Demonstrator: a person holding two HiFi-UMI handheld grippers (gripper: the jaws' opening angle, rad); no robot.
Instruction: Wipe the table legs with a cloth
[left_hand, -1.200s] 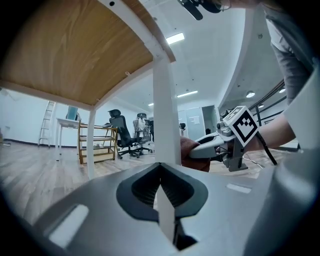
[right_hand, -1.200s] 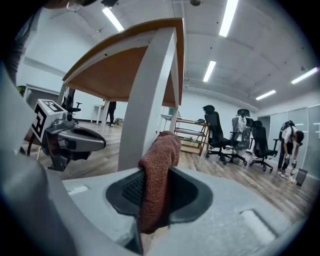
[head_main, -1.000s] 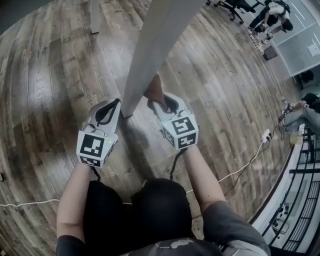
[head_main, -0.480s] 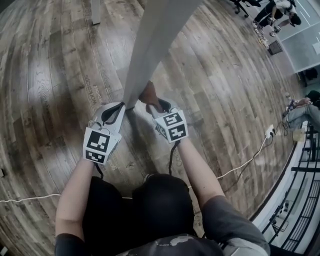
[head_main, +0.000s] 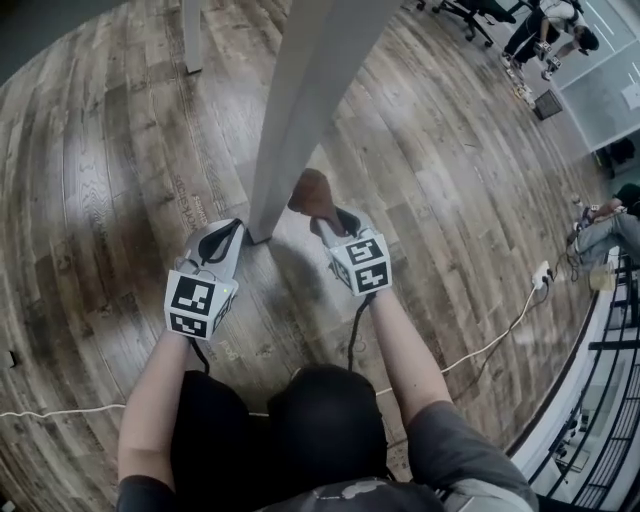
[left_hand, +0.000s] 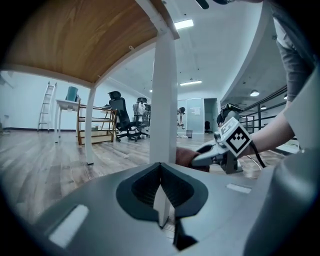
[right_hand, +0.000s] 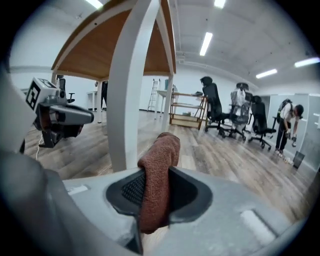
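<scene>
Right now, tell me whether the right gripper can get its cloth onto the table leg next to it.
Probably yes. The right gripper is shut on the brown cloth, which sticks out just right of the white table leg near its foot, with nothing visible between them.

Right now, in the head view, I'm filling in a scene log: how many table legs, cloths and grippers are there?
Table legs: 2, the near table leg and the far table leg
Cloths: 1, the cloth
Grippers: 2, the left gripper and the right gripper
Total: 5
</scene>
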